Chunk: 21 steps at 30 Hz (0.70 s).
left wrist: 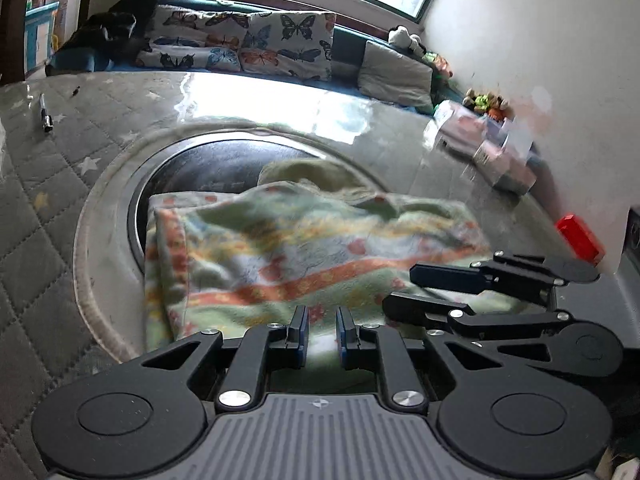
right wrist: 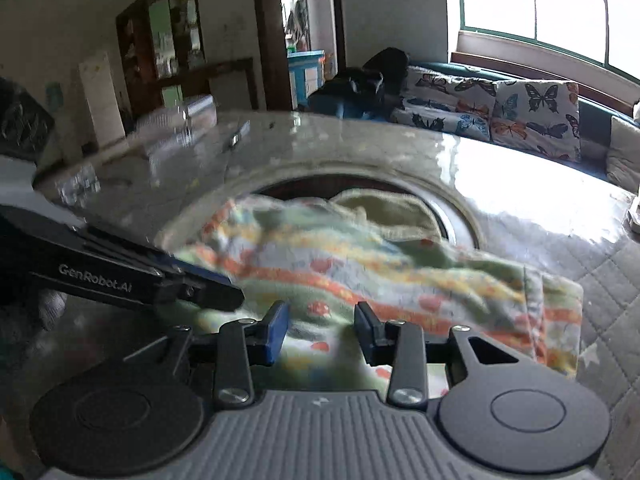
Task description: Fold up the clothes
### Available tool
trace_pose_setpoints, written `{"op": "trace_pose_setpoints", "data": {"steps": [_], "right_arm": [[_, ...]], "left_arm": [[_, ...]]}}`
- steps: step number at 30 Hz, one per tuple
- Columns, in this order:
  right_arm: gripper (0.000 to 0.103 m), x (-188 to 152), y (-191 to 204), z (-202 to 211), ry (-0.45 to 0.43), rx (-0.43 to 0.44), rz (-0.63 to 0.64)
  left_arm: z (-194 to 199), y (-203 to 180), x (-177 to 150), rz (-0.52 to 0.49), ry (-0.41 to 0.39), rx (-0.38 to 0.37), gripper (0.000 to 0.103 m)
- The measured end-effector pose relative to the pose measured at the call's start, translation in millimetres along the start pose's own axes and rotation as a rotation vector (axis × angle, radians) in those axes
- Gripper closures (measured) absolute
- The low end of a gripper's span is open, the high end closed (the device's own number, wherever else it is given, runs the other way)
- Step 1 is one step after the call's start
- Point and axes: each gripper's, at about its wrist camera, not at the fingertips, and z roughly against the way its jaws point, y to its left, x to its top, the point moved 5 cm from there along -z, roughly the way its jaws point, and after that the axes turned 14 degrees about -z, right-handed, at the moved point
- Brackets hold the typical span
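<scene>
A fleecy green cloth with orange stripes and flower prints (left wrist: 288,256) lies folded on the round table, over its dark inset centre (left wrist: 200,168). It also shows in the right wrist view (right wrist: 380,272). My left gripper (left wrist: 322,334) hovers over the cloth's near edge with a narrow gap between its jaws, nothing between them. My right gripper (right wrist: 322,330) is open and empty over the same near edge. The right gripper also shows in the left wrist view (left wrist: 404,288), at the cloth's right side. The left gripper shows in the right wrist view (right wrist: 224,292), at the left.
The table has a quilted grey cover with stars (left wrist: 48,184) under clear plastic. A pen (left wrist: 45,113) lies far left. Tissue packs (left wrist: 492,148) and a red box (left wrist: 580,236) sit at the right by the wall. A sofa with butterfly cushions (left wrist: 248,44) stands behind.
</scene>
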Motion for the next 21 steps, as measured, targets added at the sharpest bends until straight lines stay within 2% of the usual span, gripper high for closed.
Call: {"op": "trace_pose_setpoints", "data": {"steps": [9,21], "right_arm": [[0.066,-2.5,4.3,16.4,-0.010,-0.004,0.035],[0.072,-13.3,-30.6,31.7,0.007,-0.082,-0.013]], "left_arm": [[10.2,-4.8,0.2,-0.024,-0.030,0.022,0.086],[16.7,0.5,-7.6,-0.013,-0.034,0.049,0.084]]}}
